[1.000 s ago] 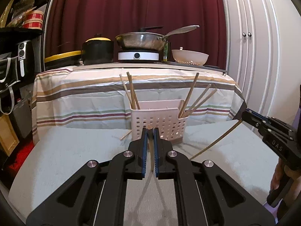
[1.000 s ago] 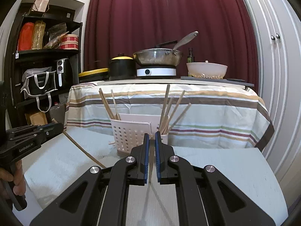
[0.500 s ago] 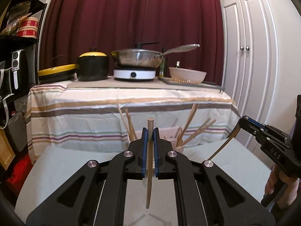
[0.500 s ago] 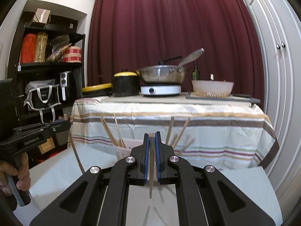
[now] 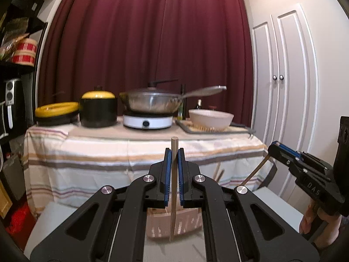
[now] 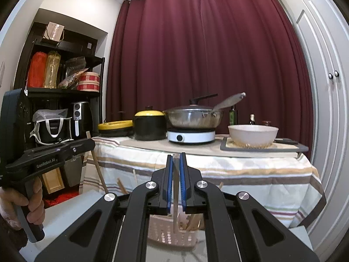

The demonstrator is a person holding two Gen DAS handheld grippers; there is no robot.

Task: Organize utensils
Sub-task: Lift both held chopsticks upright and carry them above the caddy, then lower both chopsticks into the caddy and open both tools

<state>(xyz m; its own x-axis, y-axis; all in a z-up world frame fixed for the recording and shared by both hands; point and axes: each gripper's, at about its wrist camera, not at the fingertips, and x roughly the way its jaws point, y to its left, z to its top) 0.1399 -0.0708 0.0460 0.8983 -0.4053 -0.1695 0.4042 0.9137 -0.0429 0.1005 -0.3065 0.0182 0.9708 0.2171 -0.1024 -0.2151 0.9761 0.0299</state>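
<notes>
- The left gripper [image 5: 173, 152] is pinching a wooden chopstick [image 5: 173, 187] between its blue jaws.
- This chopstick is standing almost straight up. Its flat top is sticking up a little above the jaws, and its thin tip is pointing down, above the white basket [image 5: 185, 220].
- The right gripper [image 6: 175, 159] is pinching a second chopstick [image 6: 175, 196] in the same way, with the jaws pressed tight on it.
- This second chopstick is also standing up and down. Its top is about level with the tips of the jaws, and its thin end is pointing down at the white basket [image 6: 165, 233].
- In the left wrist view, the second chopstick [image 5: 255, 172] is slanting, with its low end leaning toward the basket.
- In the right wrist view, the first chopstick [image 6: 98, 168] is slanting too, to the left of the basket.
- The white basket is sitting low, just under both grippers, with more chopsticks [image 6: 194, 220] leaning inside it.
- Behind the basket, a table with a striped cloth [image 6: 250, 174] is holding a pan [image 6: 194, 116], a black pot [image 6: 149, 125] and a white bowl [image 6: 253, 134].
- A hand [image 6: 21, 205] is gripping the left gripper's handle.
</notes>
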